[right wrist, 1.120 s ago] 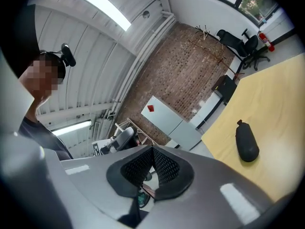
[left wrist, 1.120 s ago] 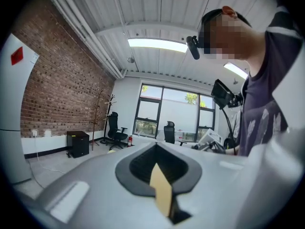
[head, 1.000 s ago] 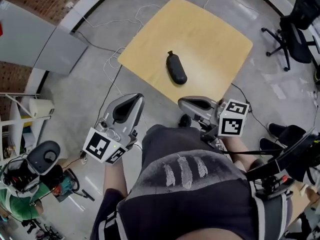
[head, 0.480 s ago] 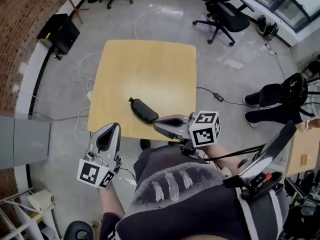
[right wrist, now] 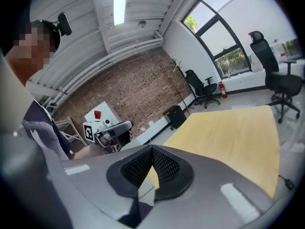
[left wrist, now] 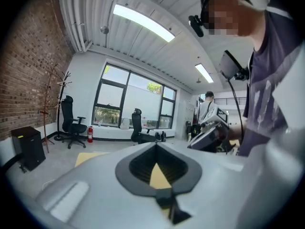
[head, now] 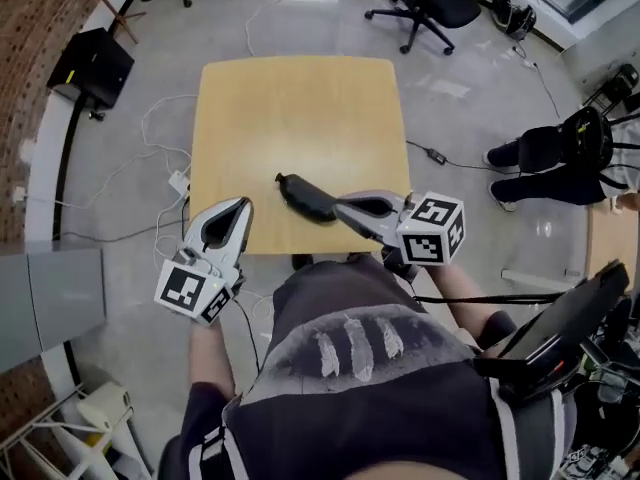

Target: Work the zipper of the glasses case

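The black glasses case point(head: 303, 195) lies on the square wooden table point(head: 290, 108), close to its near edge. My right gripper point(head: 339, 208) is shut and empty, its tip just right of the case's near end; whether it touches I cannot tell. My left gripper point(head: 242, 206) is shut and empty over the table's near left edge, a short way left of the case. In the left gripper view the left gripper point(left wrist: 156, 145) points level across the room, and the right gripper point(left wrist: 209, 135) shows beyond it. The right gripper point(right wrist: 152, 150) faces the table point(right wrist: 228, 137) in its own view, with the left gripper point(right wrist: 112, 130) opposite. The case shows in neither gripper view.
Grey floor surrounds the table, with white cables point(head: 165, 173) trailing at its left. A black box point(head: 92, 63) sits at the far left and an office chair point(head: 430, 3) beyond the table. Black gear point(head: 560, 148) lies at the right.
The head view has swung, so the table now sits squarer and closer. Both grippers have come up to the table's near edge, the right one reaching the case's end. Both stay shut.
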`<move>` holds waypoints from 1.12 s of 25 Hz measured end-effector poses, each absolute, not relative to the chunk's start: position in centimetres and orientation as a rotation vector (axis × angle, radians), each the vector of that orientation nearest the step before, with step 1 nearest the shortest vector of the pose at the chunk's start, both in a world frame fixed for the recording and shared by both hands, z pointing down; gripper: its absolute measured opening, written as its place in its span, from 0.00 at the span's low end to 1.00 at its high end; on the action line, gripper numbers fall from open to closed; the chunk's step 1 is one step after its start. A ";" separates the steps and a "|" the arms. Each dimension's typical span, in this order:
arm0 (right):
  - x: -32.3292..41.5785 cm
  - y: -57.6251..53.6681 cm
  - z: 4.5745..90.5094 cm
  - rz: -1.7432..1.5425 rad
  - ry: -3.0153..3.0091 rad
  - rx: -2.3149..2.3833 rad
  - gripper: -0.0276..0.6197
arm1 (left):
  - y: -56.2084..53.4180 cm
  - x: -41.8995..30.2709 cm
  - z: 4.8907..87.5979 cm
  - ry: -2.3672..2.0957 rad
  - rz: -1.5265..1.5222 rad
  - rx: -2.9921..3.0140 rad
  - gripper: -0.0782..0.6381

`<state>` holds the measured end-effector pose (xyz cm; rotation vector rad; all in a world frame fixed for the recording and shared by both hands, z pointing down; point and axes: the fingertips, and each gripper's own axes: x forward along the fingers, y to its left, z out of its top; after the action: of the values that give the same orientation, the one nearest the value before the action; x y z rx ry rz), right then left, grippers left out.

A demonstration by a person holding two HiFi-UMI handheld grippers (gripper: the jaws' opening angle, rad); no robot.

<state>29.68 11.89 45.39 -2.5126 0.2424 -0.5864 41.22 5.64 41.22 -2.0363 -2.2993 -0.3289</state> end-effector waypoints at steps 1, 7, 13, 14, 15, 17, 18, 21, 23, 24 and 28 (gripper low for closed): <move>29.6 12.7 45.6 -0.600 0.216 -2.540 0.05 | 6.1 41.4 42.0 -2.290 -0.335 -2.021 0.11; 30.8 15.9 49.7 -0.704 0.165 -2.526 0.05 | 6.7 42.5 48.0 -2.150 -0.443 -1.940 0.11; 34.1 15.9 55.8 -0.976 0.327 -2.457 0.41 | 5.5 42.8 49.6 -2.110 -0.508 -1.975 0.11; 34.4 15.8 57.1 -1.047 0.352 -2.439 0.48 | 5.3 42.8 49.8 -2.102 -0.512 -1.979 0.11; 34.7 15.7 58.6 -1.118 0.372 -2.421 0.53 | 5.2 42.8 49.9 -2.095 -0.517 -1.981 0.11; 35.0 15.8 61.5 -1.252 0.396 -2.388 0.57 | 4.8 42.8 50.1 -2.083 -0.529 -1.990 0.11; 35.2 15.9 63.0 -1.307 0.405 -2.367 0.58 | 4.7 42.9 50.2 -2.075 -0.537 -1.999 0.11; 35.6 16.0 66.7 -1.406 0.438 -2.281 0.60 | 3.8 43.3 50.2 -2.043 -0.557 -2.031 0.11; 35.4 15.9 68.6 -1.449 0.450 -2.222 0.61 | 3.1 43.5 50.2 -2.020 -0.563 -2.042 0.11; 35.2 15.8 69.2 -1.457 0.454 -2.198 0.61 | 2.7 43.7 50.2 -2.009 -0.565 -2.046 0.11; 35.7 14.7 69.8 -1.449 0.474 -2.160 0.63 | 1.2 44.8 50.7 -1.977 -0.600 -2.076 0.11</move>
<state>35.66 14.73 69.79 -2.1601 0.4743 -1.4492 44.85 1.22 50.68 -2.0755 -1.9767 -0.6001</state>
